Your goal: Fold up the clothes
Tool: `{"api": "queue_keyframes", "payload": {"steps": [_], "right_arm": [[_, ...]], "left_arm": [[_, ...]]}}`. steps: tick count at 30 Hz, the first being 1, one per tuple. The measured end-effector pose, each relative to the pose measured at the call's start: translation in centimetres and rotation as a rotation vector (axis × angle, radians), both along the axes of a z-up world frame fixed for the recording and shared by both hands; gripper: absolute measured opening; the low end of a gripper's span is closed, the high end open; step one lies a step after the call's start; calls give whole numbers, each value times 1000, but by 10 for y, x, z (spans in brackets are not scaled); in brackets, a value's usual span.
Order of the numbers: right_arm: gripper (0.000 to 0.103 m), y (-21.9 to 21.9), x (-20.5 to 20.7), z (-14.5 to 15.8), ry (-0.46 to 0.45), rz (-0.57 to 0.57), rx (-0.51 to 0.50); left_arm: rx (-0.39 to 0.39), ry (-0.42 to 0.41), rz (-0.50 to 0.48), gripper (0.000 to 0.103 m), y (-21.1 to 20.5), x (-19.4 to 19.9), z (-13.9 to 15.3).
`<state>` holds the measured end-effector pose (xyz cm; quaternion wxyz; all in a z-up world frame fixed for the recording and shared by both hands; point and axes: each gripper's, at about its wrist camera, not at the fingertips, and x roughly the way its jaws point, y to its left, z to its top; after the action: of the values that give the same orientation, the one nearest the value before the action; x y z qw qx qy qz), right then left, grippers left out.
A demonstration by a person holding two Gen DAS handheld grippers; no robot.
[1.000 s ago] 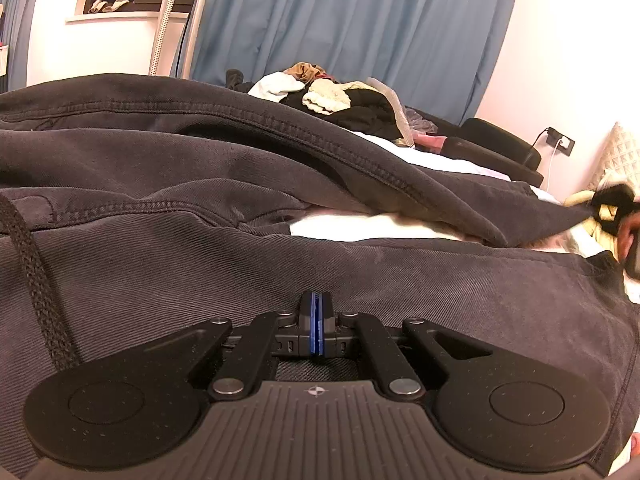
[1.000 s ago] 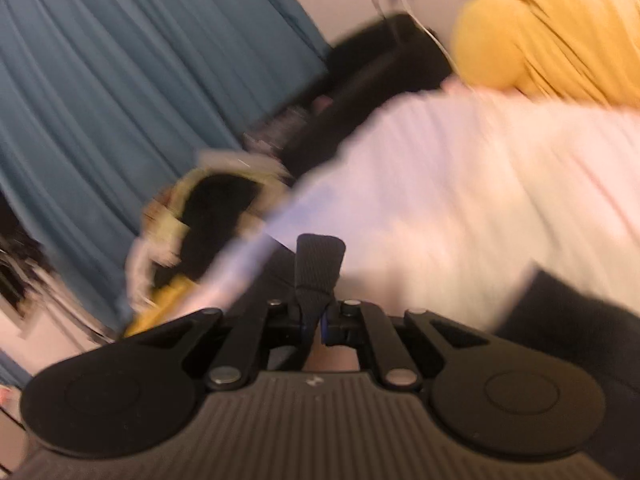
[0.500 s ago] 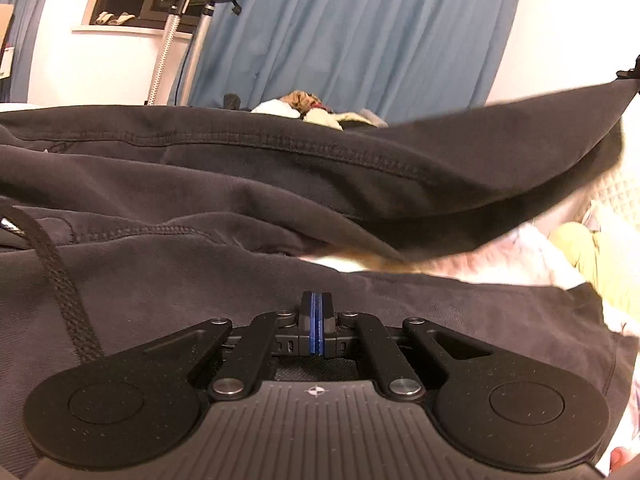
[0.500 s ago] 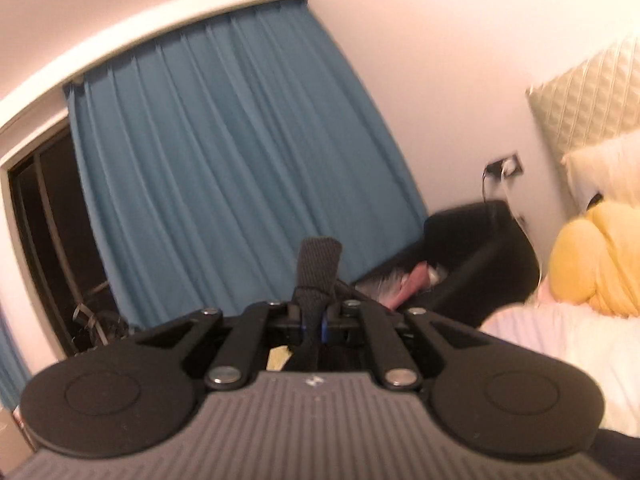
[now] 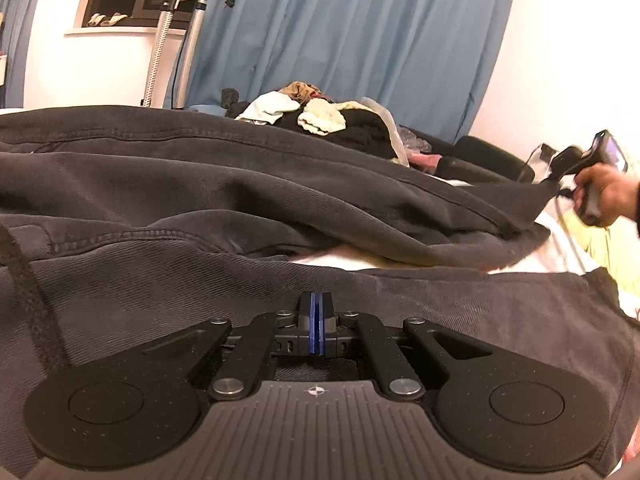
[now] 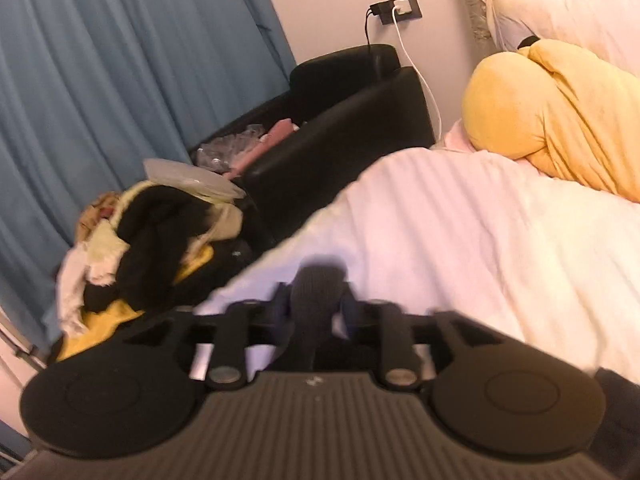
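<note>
Dark grey trousers (image 5: 240,200) lie spread over the bed, with a black drawstring (image 5: 28,292) at the left. My left gripper (image 5: 316,320) rests on the near leg, its blue pads shut together with no cloth visible between them. In the left wrist view a hand (image 5: 600,196) at the far right holds my right gripper, which pulls the far leg's end out to the right, a little above the bed. In the blurred right wrist view my right gripper (image 6: 318,292) is shut on a strip of that dark cloth.
A white duvet (image 6: 480,240) covers the bed, with a yellow cushion (image 6: 540,120) and pillows at its head. A heap of clothes (image 5: 320,124) lies beyond the trousers by a black armchair (image 6: 340,128). Blue curtains (image 5: 340,32) and a steamer stand (image 5: 164,40) are behind.
The right gripper raised the far trouser leg high, then brought it down and out to the right, so the leg now lies stretched low. The left gripper has stayed in place.
</note>
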<state>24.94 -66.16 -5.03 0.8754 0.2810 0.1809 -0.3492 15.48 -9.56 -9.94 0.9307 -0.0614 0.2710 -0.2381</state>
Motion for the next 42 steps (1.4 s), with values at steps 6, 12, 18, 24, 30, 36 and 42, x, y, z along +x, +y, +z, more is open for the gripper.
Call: {"api": "queue_keyframes", "payload": {"steps": [6,12,18,24,30,36,42], "right_arm": [[80,-26,-16,-36,-56,48,-64],[83,-28,-47,-49,-77,10,35],[76,-20,-70,-58,-204,-26,89],[69,-14,-57,-30,-243,132,23],[71,-18,-37,-6,-360,301,181],[83,4,-41,23,-444,370,13],[79,-2,-30,-3,-295,297,77]], "left_arm": [[26,9,-17,3,-5,4,-1],[19,5,-17,3,-3,2,-2],[9,7,-16,3,-2,3,-3],[3,16,-17,3,-2,5,-6],[-3,25,-19,3,0,7,-7],[-7,28,-20,3,0,7,-8],[-10,28,-20,3,1,8,-10]]}}
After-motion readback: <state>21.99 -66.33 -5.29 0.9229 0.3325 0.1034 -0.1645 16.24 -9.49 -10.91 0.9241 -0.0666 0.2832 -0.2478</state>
